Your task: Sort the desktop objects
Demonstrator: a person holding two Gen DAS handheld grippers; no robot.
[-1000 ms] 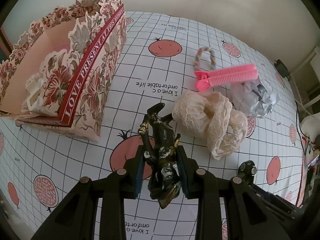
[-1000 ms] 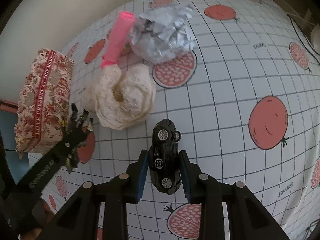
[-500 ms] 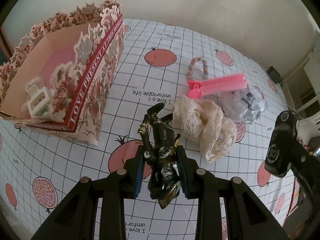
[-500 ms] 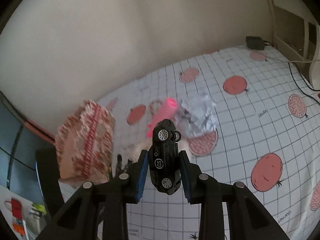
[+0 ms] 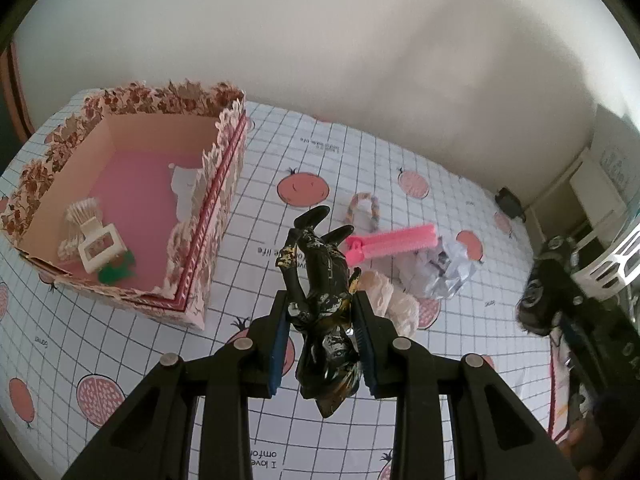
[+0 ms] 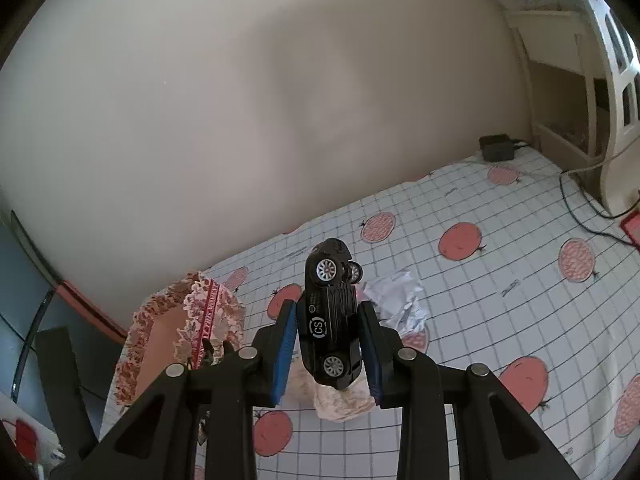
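Note:
My left gripper (image 5: 322,304) is shut on a black and gold toy figure (image 5: 320,292), held in the air above the table. To its left stands the floral cardboard box (image 5: 208,216), open at the top, with a white hair clip (image 5: 98,246) and cotton swabs (image 5: 78,216) inside. My right gripper (image 6: 328,312) is shut on a black toy car (image 6: 330,316), lifted well above the table; the same car (image 5: 548,284) shows at the right edge of the left wrist view. The floral box (image 6: 192,320) lies below and to the left of the car.
On the grid tablecloth lie a pink hair roller clip (image 5: 390,242), a pastel hair tie (image 5: 362,206), a cream lace scrunchie (image 5: 394,300) and crumpled foil (image 5: 440,272). A black charger (image 6: 496,148) with cables sits at the far right, next to a white shelf unit (image 6: 580,80).
Both grippers have risen with their toys still held. The right view has tilted up from the table to the wall. In the left view the box interior has come into sight.

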